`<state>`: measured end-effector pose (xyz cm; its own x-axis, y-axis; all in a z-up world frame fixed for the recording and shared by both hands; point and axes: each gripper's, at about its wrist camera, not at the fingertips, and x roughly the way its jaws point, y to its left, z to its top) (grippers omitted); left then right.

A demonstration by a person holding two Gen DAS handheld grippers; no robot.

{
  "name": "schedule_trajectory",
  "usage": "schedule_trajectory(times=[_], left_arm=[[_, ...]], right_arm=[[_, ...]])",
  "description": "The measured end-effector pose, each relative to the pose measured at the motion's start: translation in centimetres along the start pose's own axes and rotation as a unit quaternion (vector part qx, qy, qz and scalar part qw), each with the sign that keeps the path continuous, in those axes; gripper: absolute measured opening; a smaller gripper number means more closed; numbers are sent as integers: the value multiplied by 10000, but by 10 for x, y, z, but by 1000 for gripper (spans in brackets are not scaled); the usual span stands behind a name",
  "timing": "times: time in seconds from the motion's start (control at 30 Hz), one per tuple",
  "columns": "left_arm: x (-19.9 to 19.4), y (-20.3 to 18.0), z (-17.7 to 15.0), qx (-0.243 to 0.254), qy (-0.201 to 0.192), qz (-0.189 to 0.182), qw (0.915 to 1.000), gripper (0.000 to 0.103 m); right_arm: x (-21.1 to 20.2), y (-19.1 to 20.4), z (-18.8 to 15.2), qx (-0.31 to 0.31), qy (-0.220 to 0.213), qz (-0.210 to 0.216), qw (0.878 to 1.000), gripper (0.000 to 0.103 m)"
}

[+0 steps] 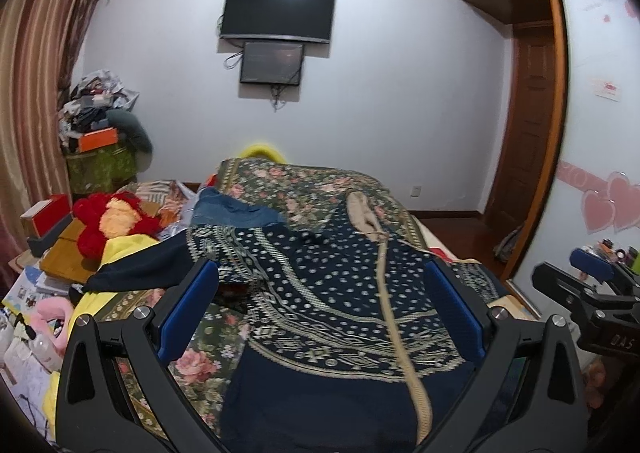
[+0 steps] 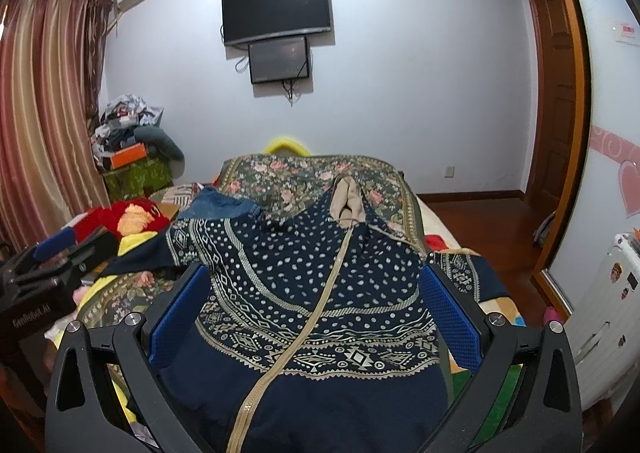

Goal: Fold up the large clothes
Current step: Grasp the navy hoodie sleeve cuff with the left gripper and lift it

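Navy zip-front knit jacket w/ cream dot-and-diamond pattern and beige hood lining (image 2: 304,293) spread flat on floral green bedspread (image 2: 280,173), hood at far end, hem nearest. Left gripper (image 1: 320,309) w/ blue pads, wide open, empty, above jacket's near half; beige zipper (image 1: 396,317) running btwn its fingers. Right gripper (image 2: 316,309) likewise wide open, gripping nothing, centred over jacket's lower front. Folded blue denim piece (image 2: 216,205) far left, beside jacket's shoulder.
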<state>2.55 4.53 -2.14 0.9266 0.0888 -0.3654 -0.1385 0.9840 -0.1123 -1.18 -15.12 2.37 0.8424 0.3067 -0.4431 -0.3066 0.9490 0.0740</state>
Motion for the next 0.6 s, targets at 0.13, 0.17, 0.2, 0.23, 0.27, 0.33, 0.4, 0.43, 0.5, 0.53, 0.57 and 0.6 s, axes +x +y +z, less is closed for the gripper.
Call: schedule_trajectory(times=[0.13,0.17,0.2,0.23,0.27,0.33,0.4,0.43,0.5,0.53,0.57,0.6], left_arm=[[22,26,0,-214,172,225,9994,103],[27,34,-1,-257,216,278,9990,103],[35,44,-2,-310,276,370,9985,103],[41,52,-3,-349,309,459,9979,103],[48,62,-4,-395,346,618,9967,103],[60,79,-5,-470,378,926,9939,103],[76,103,-7,-593,410,1250,9895,103],[82,114,-8,-644,441,1326,9881,103],[99,139,-10,-773,573,1407,9854,103],[108,150,-11,-824,638,1453,9839,103],[115,160,-12,-858,696,1513,9823,103],[125,175,-14,-897,761,1609,9799,103]], right_arm=[[22,2,0,-39,241,6,9997,103],[28,3,-1,-46,306,3,9995,103],[34,3,-1,-54,377,-6,9993,103],[39,3,-2,-60,425,-17,9991,103],[48,4,-2,-73,530,-39,9986,103],[62,4,-3,-98,678,-75,9976,103],[76,3,-4,-114,814,-132,9965,103],[80,3,-4,-114,855,-150,9962,103],[97,2,-4,-96,1005,-198,9947,103],[105,1,-4,-84,1069,-212,9940,103],[109,2,-4,-77,1117,-199,9935,103],[117,2,-3,-62,1201,-212,9925,103]])
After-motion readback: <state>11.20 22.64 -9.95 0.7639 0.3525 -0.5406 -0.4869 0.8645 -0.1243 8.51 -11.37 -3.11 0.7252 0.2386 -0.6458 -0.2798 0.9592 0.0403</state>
